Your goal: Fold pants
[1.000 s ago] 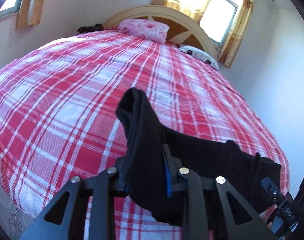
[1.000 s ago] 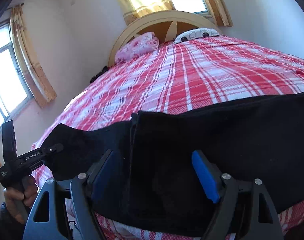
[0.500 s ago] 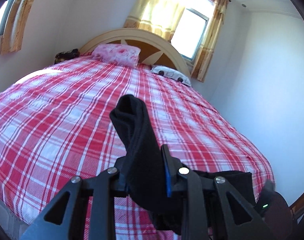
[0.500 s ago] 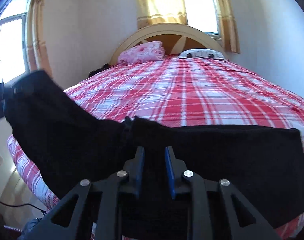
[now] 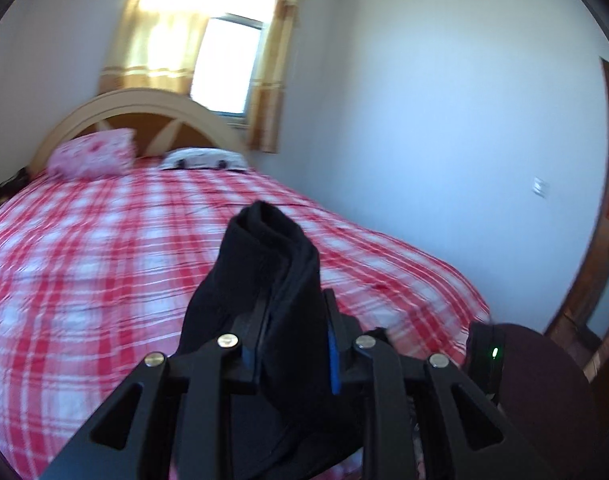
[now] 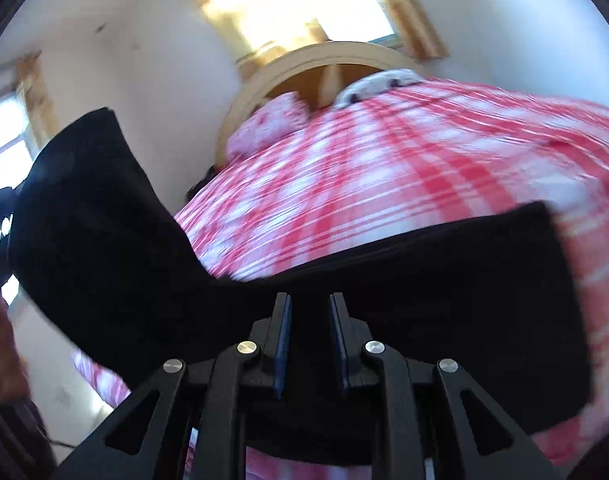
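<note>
Black pants (image 6: pixel 444 280) are hanging over the checked bed (image 5: pixel 104 260) — your right tongs (image 6: pixel 310 334) just closed on them, your left tongs (image 5: pixel 292 340) are pinching one end, so you are lifting for the fold.

Sunlit curtained window (image 5: pixel 224 68) behind arched headboard (image 5: pixel 144 108); red-checked bed (image 5: pixel 104 260).

Black pants (image 5: pixel 260 280), red-and-white plaid bedsheet (image 5: pixel 104 248).

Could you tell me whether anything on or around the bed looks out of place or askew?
Nothing stands out: the black pants are gripped by both the left gripper and the right gripper, above the plaid bedspread; the pillows sit at the headboard.
</note>
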Demonstrator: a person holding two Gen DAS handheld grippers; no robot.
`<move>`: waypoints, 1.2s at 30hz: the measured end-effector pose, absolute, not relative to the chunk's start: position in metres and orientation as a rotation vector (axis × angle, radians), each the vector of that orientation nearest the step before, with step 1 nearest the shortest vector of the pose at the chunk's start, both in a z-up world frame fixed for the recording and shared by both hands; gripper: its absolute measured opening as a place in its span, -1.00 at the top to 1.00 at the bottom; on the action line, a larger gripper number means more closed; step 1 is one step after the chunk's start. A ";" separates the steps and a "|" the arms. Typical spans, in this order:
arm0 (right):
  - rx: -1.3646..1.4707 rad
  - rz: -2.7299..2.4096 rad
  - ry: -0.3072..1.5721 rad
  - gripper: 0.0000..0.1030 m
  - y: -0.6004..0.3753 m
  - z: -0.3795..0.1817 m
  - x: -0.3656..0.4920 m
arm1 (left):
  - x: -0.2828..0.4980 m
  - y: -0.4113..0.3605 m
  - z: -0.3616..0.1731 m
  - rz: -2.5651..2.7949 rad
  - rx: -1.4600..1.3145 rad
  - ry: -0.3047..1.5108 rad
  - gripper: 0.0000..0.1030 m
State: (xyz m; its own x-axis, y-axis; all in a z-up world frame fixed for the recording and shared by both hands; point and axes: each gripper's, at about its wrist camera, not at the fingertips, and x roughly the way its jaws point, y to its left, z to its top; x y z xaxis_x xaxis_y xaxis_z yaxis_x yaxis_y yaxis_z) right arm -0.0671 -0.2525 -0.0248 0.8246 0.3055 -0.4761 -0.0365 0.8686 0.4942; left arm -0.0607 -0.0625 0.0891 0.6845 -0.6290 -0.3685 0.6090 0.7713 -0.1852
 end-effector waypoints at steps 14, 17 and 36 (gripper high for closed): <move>0.624 -0.085 0.564 0.59 -0.388 -0.048 -0.131 | -0.068 -0.222 -0.032 -0.851 0.263 0.556 0.83; 0.652 -0.056 0.561 0.59 -0.386 -0.053 -0.132 | -0.075 -0.216 -0.039 -0.869 0.270 0.616 0.69; 0.599 0.345 0.585 -0.51 -0.331 -0.050 -0.031 | -0.030 -0.009 0.008 -0.344 -0.051 0.644 -0.46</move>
